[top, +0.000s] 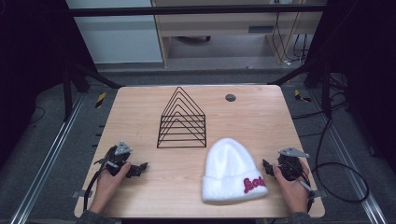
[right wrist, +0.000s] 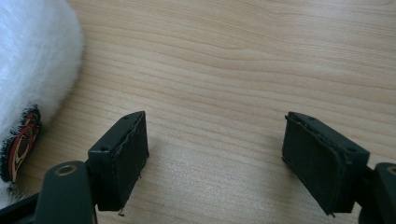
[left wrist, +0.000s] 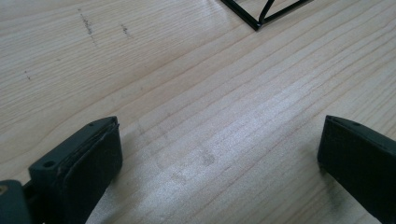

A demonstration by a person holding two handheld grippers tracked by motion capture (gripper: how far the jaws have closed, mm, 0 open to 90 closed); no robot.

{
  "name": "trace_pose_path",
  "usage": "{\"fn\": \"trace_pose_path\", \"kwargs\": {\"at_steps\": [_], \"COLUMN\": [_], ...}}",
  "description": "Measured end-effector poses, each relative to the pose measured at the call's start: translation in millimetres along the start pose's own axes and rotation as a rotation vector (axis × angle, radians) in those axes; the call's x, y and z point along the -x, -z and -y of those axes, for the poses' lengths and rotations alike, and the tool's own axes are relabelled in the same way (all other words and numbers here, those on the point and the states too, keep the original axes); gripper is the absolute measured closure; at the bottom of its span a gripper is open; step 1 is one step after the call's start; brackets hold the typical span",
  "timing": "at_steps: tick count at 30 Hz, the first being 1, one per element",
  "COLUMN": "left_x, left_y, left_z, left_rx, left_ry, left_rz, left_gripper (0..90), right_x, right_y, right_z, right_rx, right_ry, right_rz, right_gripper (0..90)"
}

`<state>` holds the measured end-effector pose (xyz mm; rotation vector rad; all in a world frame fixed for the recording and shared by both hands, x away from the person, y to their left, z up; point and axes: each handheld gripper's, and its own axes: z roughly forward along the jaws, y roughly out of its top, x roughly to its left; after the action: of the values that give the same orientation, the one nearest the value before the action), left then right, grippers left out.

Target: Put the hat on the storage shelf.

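A fluffy white beanie [top: 231, 170] with red lettering on its cuff lies flat on the wooden table [top: 140, 112], front right of centre. Behind it stands a black wire rack [top: 182, 121] of triangular frames. My left gripper [top: 139, 169] rests on the table at the front left, open, with bare wood between its jaws [left wrist: 217, 154]; a corner of the rack [left wrist: 257, 16] shows ahead of it. My right gripper [top: 266, 167] sits just right of the beanie, open, nothing between its jaws [right wrist: 215, 158]. The beanie's edge [right wrist: 32, 70] lies to its left.
A small dark round grommet [top: 230, 97] is set into the table near the back edge. Cables trail off the table's right side to the floor [top: 336, 177]. Dark frame posts stand at both back corners.
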<state>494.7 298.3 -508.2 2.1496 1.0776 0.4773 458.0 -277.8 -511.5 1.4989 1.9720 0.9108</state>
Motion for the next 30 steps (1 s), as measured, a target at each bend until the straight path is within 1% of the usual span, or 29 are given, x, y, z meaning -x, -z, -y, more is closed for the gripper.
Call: {"fn": "trace_pose_path", "kwargs": {"at_steps": [13, 16, 18, 19, 20, 21, 25, 26, 27, 28, 29, 30], "left_x": [0.2, 1.0, 1.3, 2.6, 2.6, 3.9, 6.5, 7.5, 7.5, 8.5, 10.6, 10.6], "left_y": [0.0, 0.1, 0.1, 0.3, 0.3, 0.4, 0.4, 0.4, 0.4, 0.4, 1.2, 1.2], "left_z": [0.1, 0.2, 0.2, 0.3, 0.3, 0.4, 0.3, 0.5, 0.5, 0.6, 1.0, 1.0], "left_rx": [0.0, 0.001, 0.001, 0.001, 0.001, 0.0, -0.001, 0.001, 0.001, 0.002, -0.001, -0.001], "left_ry": [0.002, 0.008, 0.01, 0.016, 0.016, 0.023, 0.04, 0.046, 0.046, 0.051, 0.064, 0.064], "left_rz": [-0.002, -0.005, -0.007, -0.015, -0.015, -0.021, -0.037, -0.042, -0.042, -0.047, -0.061, -0.061], "left_gripper": [0.0, 0.0, 0.0, 0.0, 0.0, 0.0, 0.0, 0.0, 0.0, 0.0, 0.0, 0.0], "right_x": [0.2, -0.4, 0.4, 0.4, -0.5, -1.4, -6.5, -10.4, -10.4, -18.3, -22.9, -22.9], "right_y": [0.0, -0.3, -0.3, 0.3, 2.1, 4.5, 13.5, 16.2, 16.2, 18.7, 19.4, 19.4], "right_z": [-0.1, -0.5, -1.2, -2.6, -4.7, -8.1, -29.8, -38.3, -38.3, -50.9, -56.7, -56.7], "right_rx": [0.0, 0.0, -0.004, -0.016, -0.02, -0.01, -0.012, -0.017, -0.017, -0.017, -0.024, -0.024], "right_ry": [0.002, -0.004, 0.007, 0.021, 0.041, 0.052, 0.053, 0.063, 0.063, 0.097, 0.107, 0.107], "right_rz": [0.0, 0.004, -0.007, -0.009, 0.0, 0.004, -0.01, -0.026, -0.026, -0.033, -0.042, -0.042], "right_gripper": [22.6, 22.3, 22.1, 22.3, 22.5, 22.5, 21.3, 21.6, 21.6, 21.5, 21.3, 21.3]}}
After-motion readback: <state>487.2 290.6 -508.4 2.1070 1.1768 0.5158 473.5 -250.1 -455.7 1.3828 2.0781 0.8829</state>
